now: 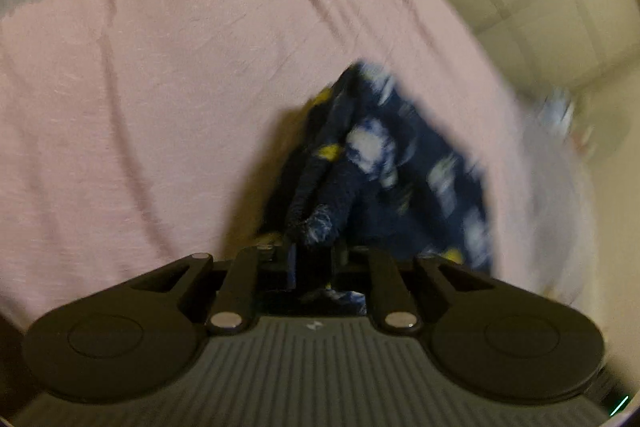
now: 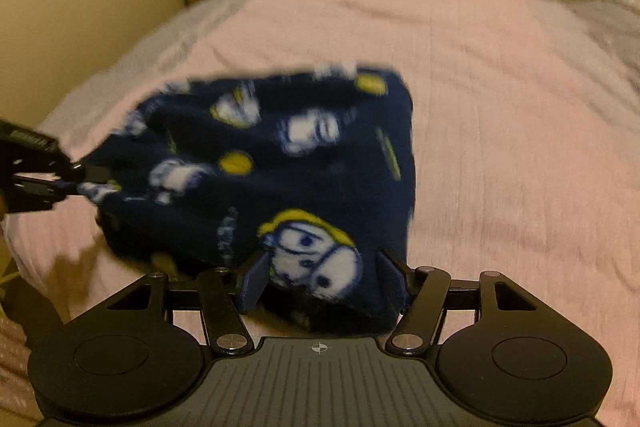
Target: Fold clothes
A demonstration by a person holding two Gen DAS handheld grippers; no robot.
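Right wrist view has the navy cartoon-print fleece garment (image 2: 280, 163) lifted over the pink bed (image 2: 500, 107), stretched between both tools with its long axis running from lower right to left. The right tongs (image 2: 320, 283) stand fairly wide with a bunched corner between the pads; whether they press it I cannot tell. The left tongs (image 2: 86, 175) pinch the far corner, nearly closed. I see no containers. Judging by this, the fold turns on bringing these corners together.
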